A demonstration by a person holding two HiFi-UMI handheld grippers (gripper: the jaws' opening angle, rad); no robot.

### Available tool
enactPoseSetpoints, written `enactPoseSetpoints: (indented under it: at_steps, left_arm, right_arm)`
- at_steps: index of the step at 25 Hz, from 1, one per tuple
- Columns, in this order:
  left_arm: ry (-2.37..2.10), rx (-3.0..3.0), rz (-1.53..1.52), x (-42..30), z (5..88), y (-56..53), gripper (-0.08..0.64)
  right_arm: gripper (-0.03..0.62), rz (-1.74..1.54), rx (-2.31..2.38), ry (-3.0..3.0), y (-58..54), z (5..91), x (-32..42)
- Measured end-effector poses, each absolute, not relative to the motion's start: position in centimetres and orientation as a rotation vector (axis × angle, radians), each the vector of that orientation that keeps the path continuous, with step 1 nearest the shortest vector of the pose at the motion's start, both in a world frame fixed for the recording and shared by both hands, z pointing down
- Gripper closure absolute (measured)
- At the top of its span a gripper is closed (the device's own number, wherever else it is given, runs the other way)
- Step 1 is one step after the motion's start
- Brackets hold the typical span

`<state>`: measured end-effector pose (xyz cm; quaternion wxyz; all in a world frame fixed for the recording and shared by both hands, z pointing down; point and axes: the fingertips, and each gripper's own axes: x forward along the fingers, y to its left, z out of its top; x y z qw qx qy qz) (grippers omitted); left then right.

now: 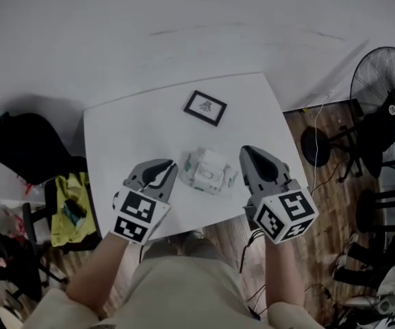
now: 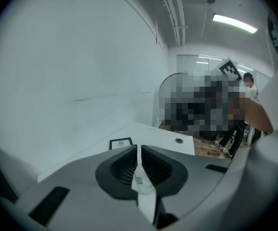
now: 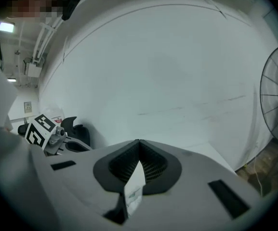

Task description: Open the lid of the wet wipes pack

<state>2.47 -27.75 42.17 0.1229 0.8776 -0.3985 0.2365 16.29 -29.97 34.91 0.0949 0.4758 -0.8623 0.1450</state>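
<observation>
The wet wipes pack [image 1: 207, 172] is white with green print and hangs between my two grippers over the near edge of the white table [image 1: 129, 136]. Its lid faces up and looks flat on the pack. My left gripper [image 1: 170, 168] is shut on the pack's left end. In the left gripper view a thin strip of the pack's wrapper [image 2: 141, 179] is pinched between the dark pads [image 2: 122, 167]. My right gripper [image 1: 247, 153] is shut on the pack's right end. The right gripper view shows a white flap of the wrapper [image 3: 135, 186] caught between its pads [image 3: 153, 165].
A black-framed picture [image 1: 205, 107] lies on the far part of the table. A standing fan [image 1: 385, 88] and black stools [image 1: 368, 211] are on the wooden floor to the right. A black bag [image 1: 19, 146] and cluttered items sit at the left.
</observation>
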Motion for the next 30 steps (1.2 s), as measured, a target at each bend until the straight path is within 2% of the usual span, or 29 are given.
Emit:
enactPoseSetpoints:
  at_steps: [16,23,30]
  left_arm:
    - [-1.365,2.727,0.362,-1.4,28.4,-21.2,0.518]
    - [-1.389,2.713,0.368,-3.3,28.3,-18.9,0.518]
    - [-1.4,2.704,0.404,-3.9,29.0,-18.6,0.518]
  right_arm:
    - [0.569,0.147,1.434,-2.715,-20.7,24.1,14.1]
    - [0.569,0.136,1.362,-2.694,-16.2,24.4,12.6]
    - [0.569,0.169,1.35,-2.668,-16.4,25.7,12.1]
